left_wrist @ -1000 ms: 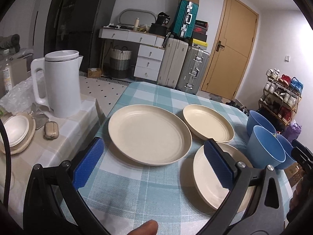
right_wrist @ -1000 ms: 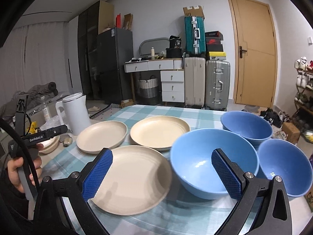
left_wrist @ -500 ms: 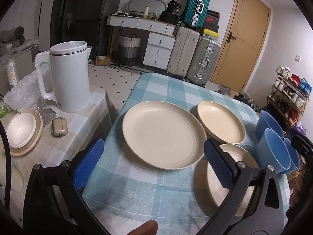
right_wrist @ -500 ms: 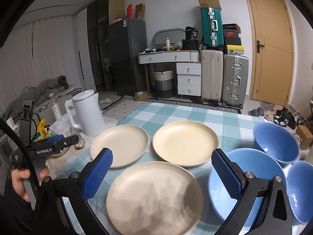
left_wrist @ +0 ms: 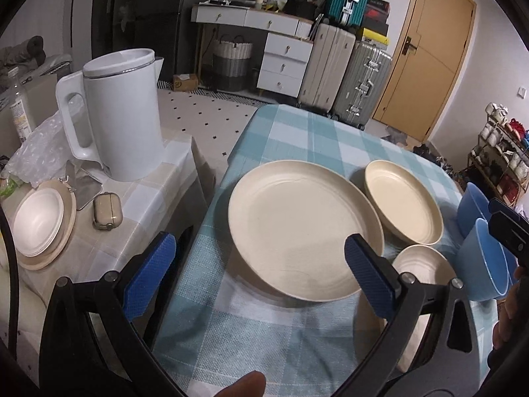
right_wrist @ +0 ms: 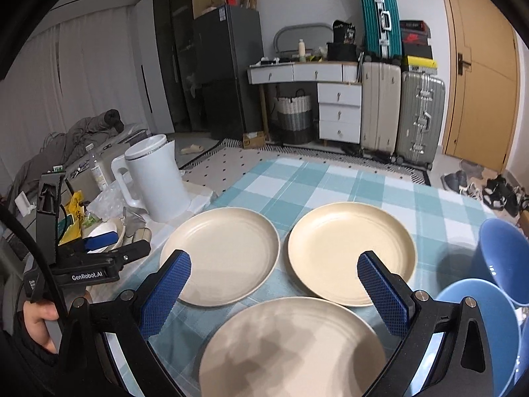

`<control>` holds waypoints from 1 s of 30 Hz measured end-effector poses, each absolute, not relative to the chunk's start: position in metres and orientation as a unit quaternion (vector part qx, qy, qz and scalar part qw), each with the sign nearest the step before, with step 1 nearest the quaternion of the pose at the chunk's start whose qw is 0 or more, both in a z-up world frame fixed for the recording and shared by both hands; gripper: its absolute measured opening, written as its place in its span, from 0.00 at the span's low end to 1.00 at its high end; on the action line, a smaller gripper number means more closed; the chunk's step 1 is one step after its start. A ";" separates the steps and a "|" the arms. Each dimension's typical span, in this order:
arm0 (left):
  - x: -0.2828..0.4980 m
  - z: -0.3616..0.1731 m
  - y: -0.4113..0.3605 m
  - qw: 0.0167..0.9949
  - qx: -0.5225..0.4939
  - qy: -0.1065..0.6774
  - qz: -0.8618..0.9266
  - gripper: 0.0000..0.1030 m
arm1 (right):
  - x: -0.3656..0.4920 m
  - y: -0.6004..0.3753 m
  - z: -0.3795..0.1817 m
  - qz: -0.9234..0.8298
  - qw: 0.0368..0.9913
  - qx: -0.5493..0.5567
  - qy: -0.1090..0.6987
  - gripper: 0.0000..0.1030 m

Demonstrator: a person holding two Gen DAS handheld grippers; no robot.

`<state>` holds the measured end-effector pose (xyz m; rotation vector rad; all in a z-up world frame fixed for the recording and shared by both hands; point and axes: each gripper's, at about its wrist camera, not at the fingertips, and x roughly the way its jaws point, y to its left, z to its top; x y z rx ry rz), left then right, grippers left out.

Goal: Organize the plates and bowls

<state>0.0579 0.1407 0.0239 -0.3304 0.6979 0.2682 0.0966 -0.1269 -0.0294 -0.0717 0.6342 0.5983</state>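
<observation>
Black-framed left tool (left_wrist: pixel 259 273) and right tool (right_wrist: pixel 273 292) carry blue textured pads and silver screws.

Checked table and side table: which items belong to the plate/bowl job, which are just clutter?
Job items:
- three cream plates: near, left, right
- blue bowls
- left gripper and right gripper, jaws open, holding nothing

Clutter:
- white kettle
- white dish on wooden coaster
- small beige case
- plastic wrap

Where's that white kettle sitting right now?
The white kettle stands upright on the side table left of the checked table, beyond a small tan case; the right wrist view shows it far left.
</observation>
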 end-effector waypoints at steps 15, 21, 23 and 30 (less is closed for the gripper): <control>0.099 -0.007 0.165 0.889 -0.178 0.392 0.160 0.99 | 0.142 -0.101 -0.073 0.290 0.880 -0.041 0.373 0.92; 0.108 -0.020 0.174 0.881 -0.186 0.405 0.158 0.99 | 0.156 -0.087 -0.092 0.305 0.864 -0.033 0.400 0.78; 0.112 -0.025 0.176 0.879 -0.187 0.409 0.158 0.99 | 0.160 -0.081 -0.096 0.310 0.859 -0.032 0.407 0.78; 0.121 -0.038 0.181 0.870 -0.198 0.428 0.143 0.80 | 0.172 -0.067 -0.115 0.318 0.843 -0.027 0.432 0.72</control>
